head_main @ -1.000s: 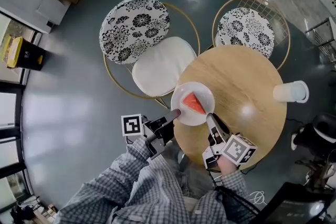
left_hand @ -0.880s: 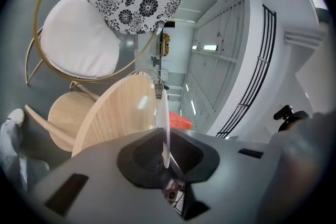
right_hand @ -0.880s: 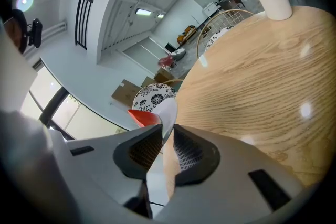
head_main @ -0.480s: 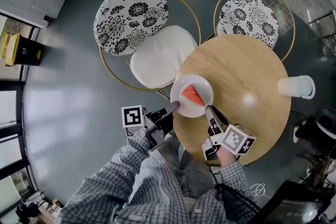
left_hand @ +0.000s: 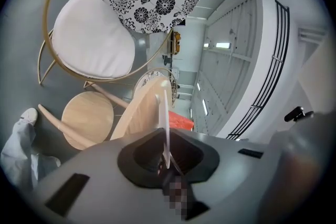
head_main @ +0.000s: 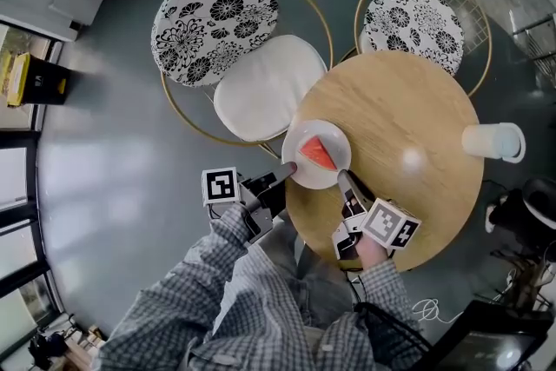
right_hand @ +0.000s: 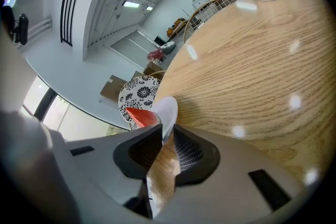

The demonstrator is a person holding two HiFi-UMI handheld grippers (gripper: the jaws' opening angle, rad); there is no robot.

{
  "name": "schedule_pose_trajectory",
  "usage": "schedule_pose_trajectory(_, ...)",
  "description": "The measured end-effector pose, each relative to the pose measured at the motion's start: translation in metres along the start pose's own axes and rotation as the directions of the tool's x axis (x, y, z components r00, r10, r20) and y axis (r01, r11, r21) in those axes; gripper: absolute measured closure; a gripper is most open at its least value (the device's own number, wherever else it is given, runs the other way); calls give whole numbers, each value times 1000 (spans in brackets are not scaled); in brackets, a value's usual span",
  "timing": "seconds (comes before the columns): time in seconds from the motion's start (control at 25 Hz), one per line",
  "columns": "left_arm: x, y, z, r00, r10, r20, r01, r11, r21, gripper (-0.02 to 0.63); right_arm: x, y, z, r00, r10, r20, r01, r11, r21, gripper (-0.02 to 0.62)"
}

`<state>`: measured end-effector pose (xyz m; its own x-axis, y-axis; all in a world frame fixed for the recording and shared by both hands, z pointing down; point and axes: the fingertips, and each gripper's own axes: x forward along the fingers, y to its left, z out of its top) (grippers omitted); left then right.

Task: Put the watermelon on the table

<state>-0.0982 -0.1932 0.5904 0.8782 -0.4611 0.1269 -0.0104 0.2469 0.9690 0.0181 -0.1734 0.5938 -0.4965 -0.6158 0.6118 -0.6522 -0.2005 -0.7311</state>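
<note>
Your left hand-held gripper is clamped on the rim of the white plate at 7 o'clock. Your right hand-held gripper pinches the same rim at 5 o'clock. The watermelon slice lies on the plate, over the 9 o'clock edge of the round wooden worktop. A white cup stands at the worktop's 3 o'clock edge.

Tabletop clearance
Table bare beyond plate; cup at right edge; white-cushioned chair at left, floral chair behind, both close.
</note>
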Motion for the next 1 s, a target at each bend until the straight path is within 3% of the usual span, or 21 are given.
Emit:
schedule_pose_trajectory(0.4, 2, 11, 0, 999, 39, 1, -39, 999, 8, 575, 5, -11, -3, 998, -60, -2, 60, 998, 10, 522)
schedule_pose_trajectory(0.56, -3, 20, 1, 996, 87, 3, -87, 996, -11, 576, 6, -7, -5, 998, -69, -9, 68, 997, -36, 522)
schedule_pose_trajectory(0.68, -1, 21, 4, 995, 97, -4, -97, 995, 36, 577, 2, -5, -5, 998, -62, -19, 60, 996, -59, 520)
schedule_pose_trajectory(0.8, 2, 17, 2, 997, 80, -3, -80, 997, 15, 578, -9, 0, -10, 998, -67, -20, 63, 985, -160, 520)
schedule_pose_trajectory(0.84, 3, 17, 2, 997, 79, -4, -79, 997, 14, 578, -13, 4, -13, 997, -70, -32, 60, 967, -246, 520)
schedule_pose_trajectory(0.88, 2, 19, 2, 996, 89, -7, -89, 996, 21, 580, -16, 9, -18, 995, -80, -53, 55, 929, -366, 520)
schedule_pose_trajectory(0.92, 1, 21, 3, 995, 104, -10, -104, 994, 31, 580, -19, 14, -24, 992, -100, -80, 47, 863, -503, 520)
schedule_pose_trajectory(1.0, -1, 24, 4, 992, 123, -14, -122, 992, 43, 580, -22, 26, -39, 979, -158, -131, 9, 670, -742, 520)
